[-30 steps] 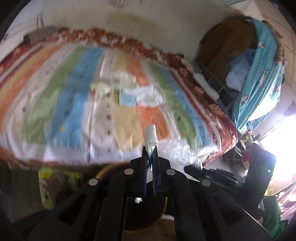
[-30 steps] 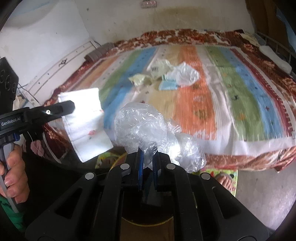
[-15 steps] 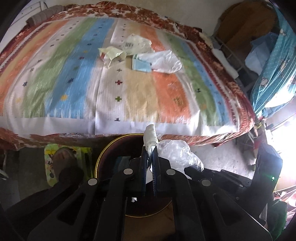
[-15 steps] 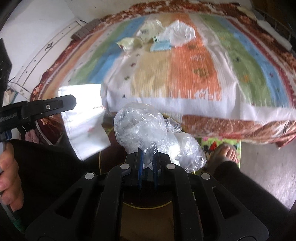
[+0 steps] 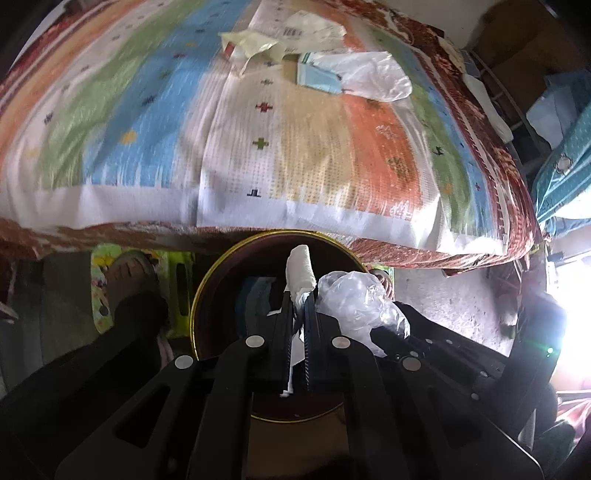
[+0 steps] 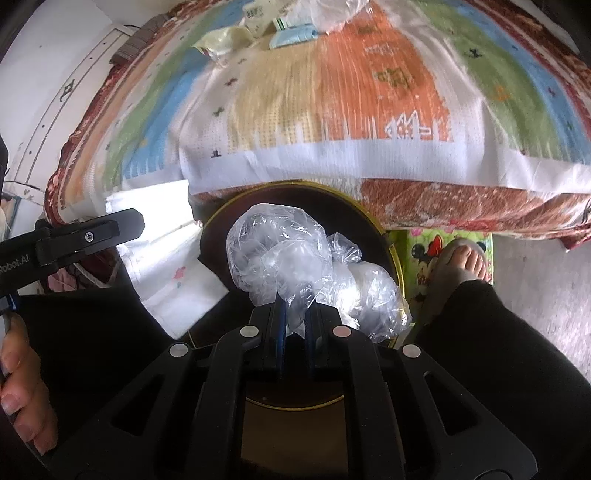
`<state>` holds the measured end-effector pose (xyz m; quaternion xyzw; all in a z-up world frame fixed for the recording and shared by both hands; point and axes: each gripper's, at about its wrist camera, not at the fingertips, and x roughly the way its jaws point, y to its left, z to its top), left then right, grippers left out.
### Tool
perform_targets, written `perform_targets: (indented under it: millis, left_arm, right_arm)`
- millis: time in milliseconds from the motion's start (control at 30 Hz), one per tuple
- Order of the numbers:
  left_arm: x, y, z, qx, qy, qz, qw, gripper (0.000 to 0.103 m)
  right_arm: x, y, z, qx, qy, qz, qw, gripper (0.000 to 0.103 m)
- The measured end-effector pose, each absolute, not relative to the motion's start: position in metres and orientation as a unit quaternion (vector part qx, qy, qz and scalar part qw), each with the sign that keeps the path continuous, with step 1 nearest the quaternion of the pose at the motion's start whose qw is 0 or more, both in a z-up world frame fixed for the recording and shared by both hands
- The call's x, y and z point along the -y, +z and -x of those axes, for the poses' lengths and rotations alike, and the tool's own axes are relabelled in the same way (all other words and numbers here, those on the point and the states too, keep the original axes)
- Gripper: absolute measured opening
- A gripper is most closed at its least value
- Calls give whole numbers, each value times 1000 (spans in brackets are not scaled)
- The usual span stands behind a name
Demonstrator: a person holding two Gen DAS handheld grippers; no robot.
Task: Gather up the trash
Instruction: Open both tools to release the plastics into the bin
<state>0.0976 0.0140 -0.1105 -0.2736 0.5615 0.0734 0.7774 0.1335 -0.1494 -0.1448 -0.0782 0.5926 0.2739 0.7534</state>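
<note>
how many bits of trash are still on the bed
4, clustered at the far end: cream wrapper, white barcode packet, blue packet, clear bag. More may hide beneath.

Striped bedspread [image 5: 303, 155] w/ red floral border, sandalled foot [image 6: 461, 266] on cartoon mat [image 6: 424, 243], teal cloth [image 5: 565, 166] at rt, white wall panel [image 6: 55, 74].

The bin [image 5: 207, 295] floor is largely hidden by gripper bodies, and the bedspread [image 6: 369, 110] pattern is smeared by motion blur.

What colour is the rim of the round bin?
Gold, around a dark brown bin; clearest in the right wrist view.
</note>
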Motion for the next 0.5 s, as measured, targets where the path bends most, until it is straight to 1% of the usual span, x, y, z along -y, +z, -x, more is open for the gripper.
perform_targets:
  millis: [167, 200, 233, 267, 300, 333, 400, 500]
  left_arm:
    - [-15, -114, -101, -565, 83, 272, 774, 3]
    - [-16, -114, -102, -565, 85, 273, 774, 7]
    - [-17, -113, -102, -564, 86, 273, 774, 16]
    - [-17, -113, -102, -563, 87, 273, 775, 22]
    - [-17, -112, -103, -561, 88, 271, 777, 34]
    - [-18, -111, -103, -559, 89, 271, 779, 38]
    - [-19, -110, -103, -556, 90, 274, 780, 39]
    - [-21, -107, -103, -551, 93, 275, 783, 41]
  right_arm:
    - [145, -152, -137, -603, 269, 79, 747, 9]
    - [144, -152, -137, -605, 269, 79, 745, 9]
    - [142, -152, -137, -606, 271, 79, 743, 11]
    - [141, -153, -138, -607, 271, 78, 743, 13]
    - [142, -152, -138, -607, 271, 78, 743, 19]
    - [141, -152, -138, -606, 271, 77, 744, 26]
    - [142, -150, -139, -603, 269, 76, 747, 35]
    - [143, -148, -141, -600, 267, 76, 751, 38]
